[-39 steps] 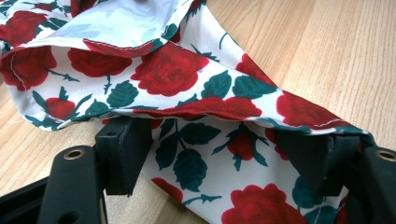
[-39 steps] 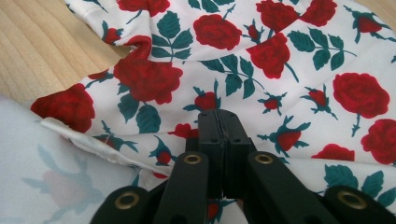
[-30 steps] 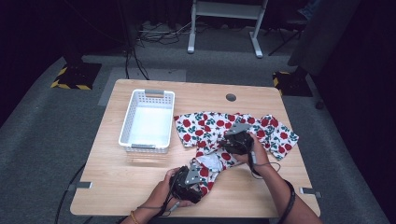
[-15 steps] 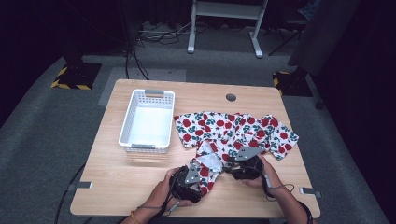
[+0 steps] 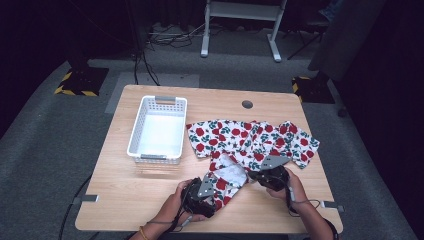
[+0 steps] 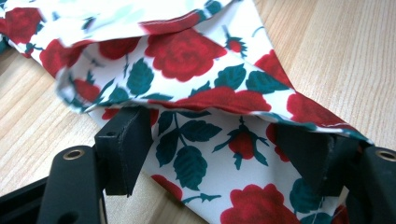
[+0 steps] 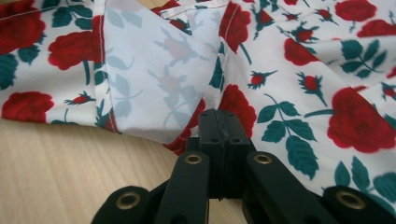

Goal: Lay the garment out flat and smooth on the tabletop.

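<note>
**Right gripper drawn back to near edge with cloth fold; left gripper spread over hem**

While the left gripper (image 5: 202, 192) has kept its place at the near edge of the table (image 5: 150, 200), the right gripper (image 5: 270, 175) has travelled from the middle of the rose-print cloth (image 5: 240, 137) toward the person over the last second, and a pale flap of the cloth's underside (image 5: 231, 174) now lies turned up between the two tools. Judgement: a fold of the near portion is in hand, the right gripper having pulled a layer back over itself; the far and right parts of the cloth lie spread and unfolded, so the work looks early.

The cloth lies on the right half of the table, just right of the white basket (image 5: 157, 130), which stands apart from it.

High view gives the layout but not the jaw states. Right gripper view settles one: the jaws meet, pinched on an edge of the cloth (image 7: 327, 70) beside the translucent reverse flap (image 7: 154, 74). Left gripper view settles the other: the jaws stand well apart, with a printed layer (image 6: 201, 154) lying between them on the wood and a folded hem (image 6: 187, 70) just beyond, not clamped.
</note>
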Motion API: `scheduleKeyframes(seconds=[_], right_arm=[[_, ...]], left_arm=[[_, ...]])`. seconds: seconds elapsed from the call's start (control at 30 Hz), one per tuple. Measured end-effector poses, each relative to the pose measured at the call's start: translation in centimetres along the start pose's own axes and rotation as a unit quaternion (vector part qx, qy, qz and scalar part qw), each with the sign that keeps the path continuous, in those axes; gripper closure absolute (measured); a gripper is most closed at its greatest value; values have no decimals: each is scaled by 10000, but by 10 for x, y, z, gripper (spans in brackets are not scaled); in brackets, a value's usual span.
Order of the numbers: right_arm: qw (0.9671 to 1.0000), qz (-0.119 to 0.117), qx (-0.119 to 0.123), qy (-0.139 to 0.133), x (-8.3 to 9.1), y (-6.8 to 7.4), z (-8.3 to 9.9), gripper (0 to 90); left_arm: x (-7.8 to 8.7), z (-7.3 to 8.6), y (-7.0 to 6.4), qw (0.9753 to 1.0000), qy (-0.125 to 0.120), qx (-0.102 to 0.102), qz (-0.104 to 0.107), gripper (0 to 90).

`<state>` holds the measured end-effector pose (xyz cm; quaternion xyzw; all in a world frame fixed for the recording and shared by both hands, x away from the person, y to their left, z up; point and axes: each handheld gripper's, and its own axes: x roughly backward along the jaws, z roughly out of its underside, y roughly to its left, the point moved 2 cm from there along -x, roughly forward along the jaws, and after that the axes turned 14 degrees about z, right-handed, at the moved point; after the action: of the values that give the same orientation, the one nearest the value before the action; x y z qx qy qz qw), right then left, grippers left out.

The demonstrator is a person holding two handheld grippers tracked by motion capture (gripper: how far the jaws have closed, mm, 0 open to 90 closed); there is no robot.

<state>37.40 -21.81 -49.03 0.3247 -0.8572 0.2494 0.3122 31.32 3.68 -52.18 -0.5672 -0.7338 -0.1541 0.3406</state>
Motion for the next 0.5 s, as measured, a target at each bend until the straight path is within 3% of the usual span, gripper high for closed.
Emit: scheduleKeyframes(seconds=[0.1,0.5], right_arm=[[9999,-46,-97,-23,14,-5,10,900],[9979,186,-614,-69,64,-33,51,900]], left_arm=[[0,0,0,10000,1,-31,-23,267],[0,0,-1,10000,-4,-36,-32,265]])
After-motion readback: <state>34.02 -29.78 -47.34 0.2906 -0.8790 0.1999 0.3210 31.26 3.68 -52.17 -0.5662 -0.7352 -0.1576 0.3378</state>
